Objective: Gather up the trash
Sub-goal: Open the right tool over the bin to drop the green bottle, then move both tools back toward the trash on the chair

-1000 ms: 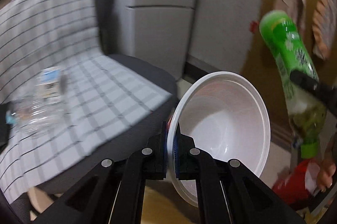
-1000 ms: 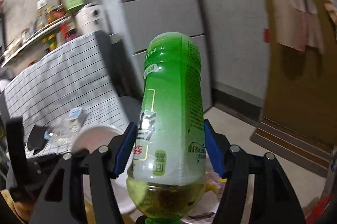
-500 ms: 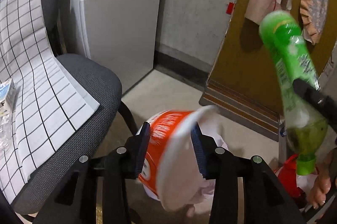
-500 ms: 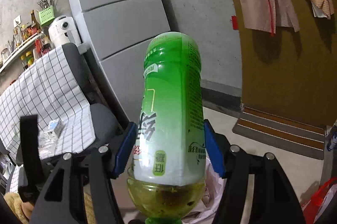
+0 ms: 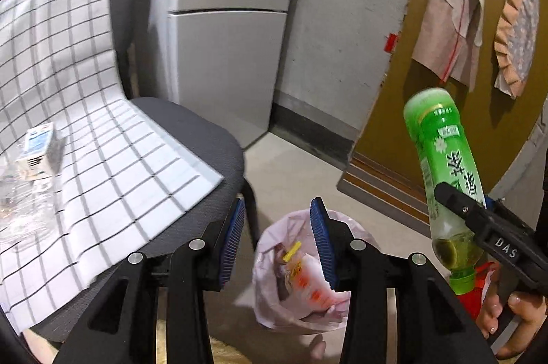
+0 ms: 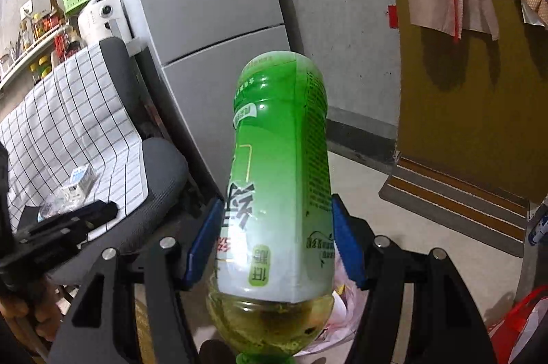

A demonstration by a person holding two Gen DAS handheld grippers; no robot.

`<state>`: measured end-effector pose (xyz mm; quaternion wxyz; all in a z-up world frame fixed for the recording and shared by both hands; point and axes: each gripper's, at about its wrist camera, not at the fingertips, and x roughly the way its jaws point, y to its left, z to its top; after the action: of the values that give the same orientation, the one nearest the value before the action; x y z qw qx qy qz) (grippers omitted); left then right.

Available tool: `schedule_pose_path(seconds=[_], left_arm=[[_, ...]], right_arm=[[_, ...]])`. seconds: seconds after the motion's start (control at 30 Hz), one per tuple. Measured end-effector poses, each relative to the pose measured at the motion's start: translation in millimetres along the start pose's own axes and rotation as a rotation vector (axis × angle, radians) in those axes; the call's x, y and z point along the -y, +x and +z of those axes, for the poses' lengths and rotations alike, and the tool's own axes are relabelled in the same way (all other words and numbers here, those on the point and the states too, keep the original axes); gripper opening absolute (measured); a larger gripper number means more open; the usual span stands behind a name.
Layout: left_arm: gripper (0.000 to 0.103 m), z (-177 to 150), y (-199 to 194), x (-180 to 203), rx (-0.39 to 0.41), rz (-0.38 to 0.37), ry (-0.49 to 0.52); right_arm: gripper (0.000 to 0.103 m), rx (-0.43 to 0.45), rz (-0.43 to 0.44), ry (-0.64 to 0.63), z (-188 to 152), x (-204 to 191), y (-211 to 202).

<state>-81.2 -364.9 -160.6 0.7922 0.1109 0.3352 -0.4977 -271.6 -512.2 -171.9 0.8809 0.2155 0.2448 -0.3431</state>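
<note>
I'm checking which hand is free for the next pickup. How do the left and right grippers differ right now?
The left gripper is open with nothing between its blue pads, while the right gripper is shut on the green bottle, held cap down. The left gripper hangs above the pink trash bag, where an orange-and-white cup lies; the right gripper is off to that bag's side. Both have black fingers with blue pads.

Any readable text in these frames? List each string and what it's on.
"DAS": white letters on the black right gripper, seen from the left wrist view.
"低糖": green tag on the label of the upside-down green plastic tea bottle; its larger characters and fine print are too distorted to read.
Small blue-and-white carton on the checked cloth: print blurred.
Orange-and-white wrapper in the pink trash bag: unreadable.
</note>
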Motion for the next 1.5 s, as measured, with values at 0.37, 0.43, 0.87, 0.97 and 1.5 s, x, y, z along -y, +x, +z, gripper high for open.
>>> schedule_pose_path(seconds=[0.37, 0.43, 0.87, 0.97, 1.5], left_arm=[[0.042, -6.0, -19.4, -43.1, 0.012, 0.085, -0.078], [0.042, -7.7, -24.0, -48.0, 0.015, 0.091, -0.085], [0.05, -22.9, -63.3, -86.8, 0.057, 0.168, -0.138], [0.053, -36.9, -77.6, -106.3, 0.05, 0.23, -0.165], [0.07, -89.0, -164.0, -234.8, 0.08, 0.554, -0.421]], right_arm=[[0.072, -0.132, -0.077, 0.025, -7.6, -3.6, 44.4], [0.072, -0.113, -0.059, 0.046, -3.7, -4.8, 39.5], [0.072, -0.032, 0.036, -0.093, 14.4, -64.2, 6.7], [0.072, -0.061, 0.073, -0.135, 10.6, -86.9, 11.5], [0.072, -0.17, 0.365, -0.422, -6.3, -265.5, 44.6]])
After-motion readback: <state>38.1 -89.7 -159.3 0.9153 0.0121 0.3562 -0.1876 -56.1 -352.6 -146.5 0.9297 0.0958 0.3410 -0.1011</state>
